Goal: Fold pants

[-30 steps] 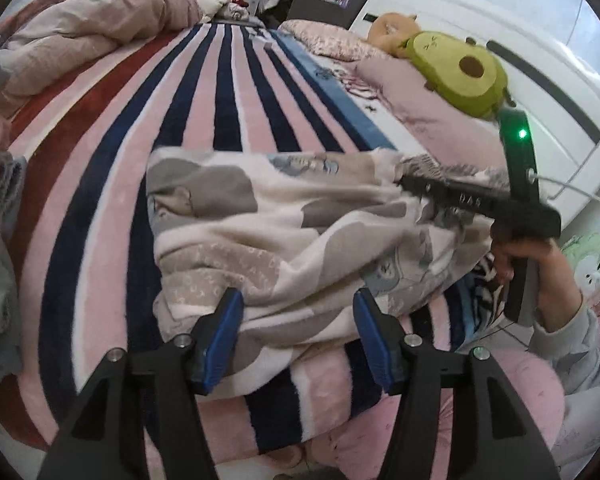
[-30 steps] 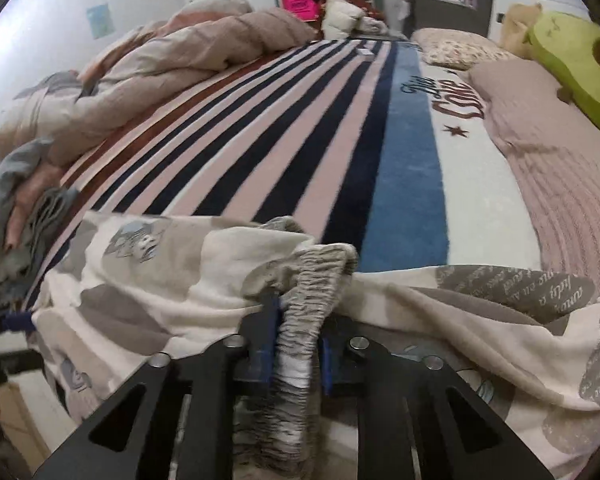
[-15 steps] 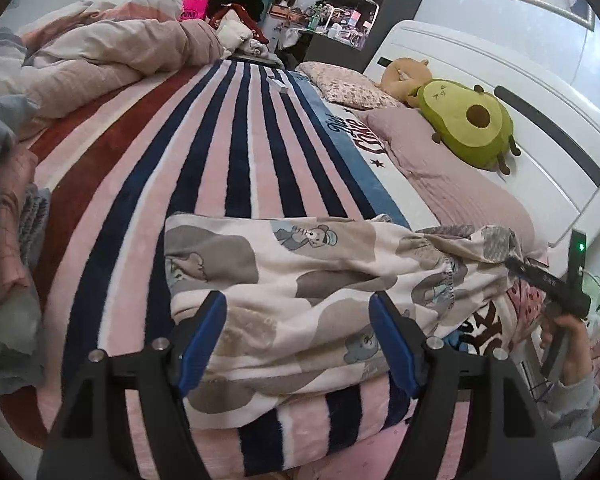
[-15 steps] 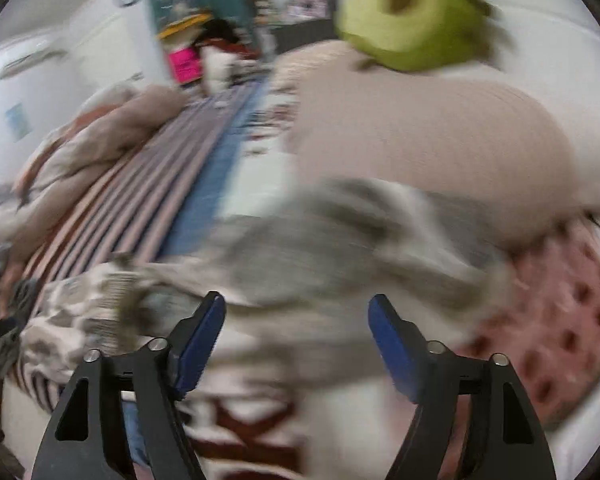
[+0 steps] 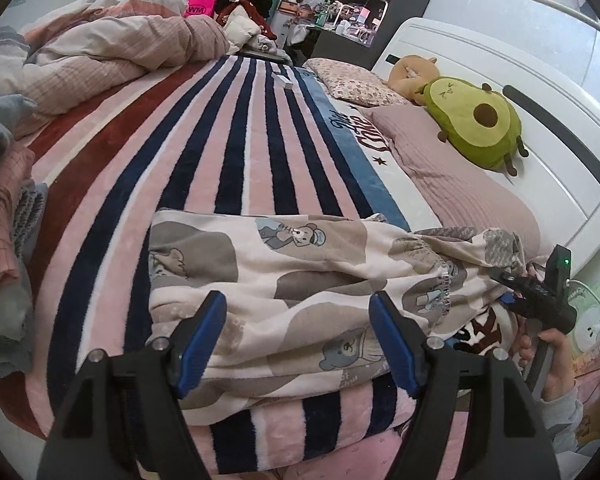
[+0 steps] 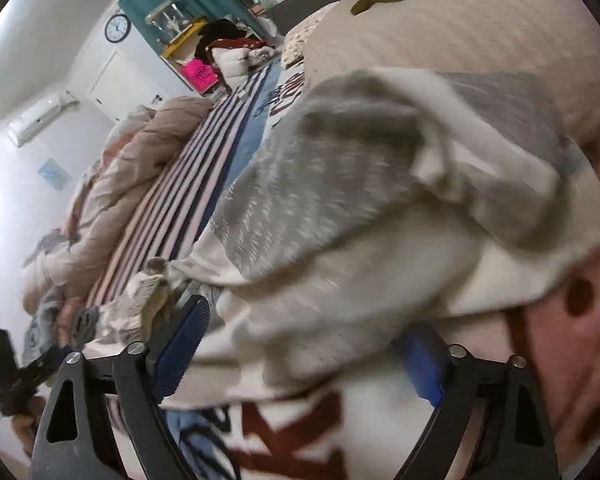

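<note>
pants across the blanket's near edge, avocado plush on pillow behind right

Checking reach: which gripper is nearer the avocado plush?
Right. The right gripper sits at the pillow end of the pants, jaws closing around that fabric, with the avocado plush beyond the pillow. The left gripper hovers over the pants' middle, farther away.

- The pink bag at the far end of the room bears dark letters, seemingly "WM".
- The bedspread carries dark red script on its blue-and-white edge; the words cannot be made out.
- The wall clock has a dial too small to read.
</note>
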`<state>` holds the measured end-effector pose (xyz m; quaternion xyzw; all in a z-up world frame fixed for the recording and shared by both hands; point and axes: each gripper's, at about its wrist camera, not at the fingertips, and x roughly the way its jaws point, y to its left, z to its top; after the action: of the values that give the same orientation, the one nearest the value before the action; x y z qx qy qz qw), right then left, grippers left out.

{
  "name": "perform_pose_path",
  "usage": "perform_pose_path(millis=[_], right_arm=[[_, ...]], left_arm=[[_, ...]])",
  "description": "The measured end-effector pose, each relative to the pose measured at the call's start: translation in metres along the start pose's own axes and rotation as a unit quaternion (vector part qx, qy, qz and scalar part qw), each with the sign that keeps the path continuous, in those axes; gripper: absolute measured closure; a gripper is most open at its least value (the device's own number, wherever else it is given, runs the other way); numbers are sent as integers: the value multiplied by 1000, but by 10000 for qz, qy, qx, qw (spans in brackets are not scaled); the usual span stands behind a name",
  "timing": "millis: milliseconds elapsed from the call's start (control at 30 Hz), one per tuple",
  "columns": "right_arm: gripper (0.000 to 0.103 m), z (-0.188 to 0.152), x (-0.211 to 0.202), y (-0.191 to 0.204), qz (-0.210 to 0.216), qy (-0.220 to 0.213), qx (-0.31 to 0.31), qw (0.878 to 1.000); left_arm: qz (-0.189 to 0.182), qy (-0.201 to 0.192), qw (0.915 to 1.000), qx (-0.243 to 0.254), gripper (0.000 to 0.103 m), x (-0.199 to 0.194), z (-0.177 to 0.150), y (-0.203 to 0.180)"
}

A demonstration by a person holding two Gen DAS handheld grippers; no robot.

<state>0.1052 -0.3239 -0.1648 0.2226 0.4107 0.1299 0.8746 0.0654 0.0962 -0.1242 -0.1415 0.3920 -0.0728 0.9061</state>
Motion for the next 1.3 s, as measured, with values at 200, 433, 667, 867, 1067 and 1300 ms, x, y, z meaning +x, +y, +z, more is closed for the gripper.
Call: perform_pose_path(millis=[200,433,667,867,1067,1300], right_arm=[[89,-2,-4,24,59,-13,-170,9998],[93,17,-27,88,336,-564,-885,9939],[90,-3,9,245,632,-230,-3095,9485],[72,-88,87,314,1060,1605,-4413,8765],[49,-103,78,313,1517,1914,-4337,8673],[45,-59,32,275,1040,1102,-3855,9102]], left_arm=[[76,-55,9999,-50,33,-4,3,7],[-99,-307,9994,-147,33,-16,5,17],[14,-588,9982,-109,33,-44,4,40],[-7,-603,9980,-172,31,-56,-4,63],[-141,-613,9977,-242,28,-60,-6,71],[-481,-435,9979,10,27,-34,4,37]])
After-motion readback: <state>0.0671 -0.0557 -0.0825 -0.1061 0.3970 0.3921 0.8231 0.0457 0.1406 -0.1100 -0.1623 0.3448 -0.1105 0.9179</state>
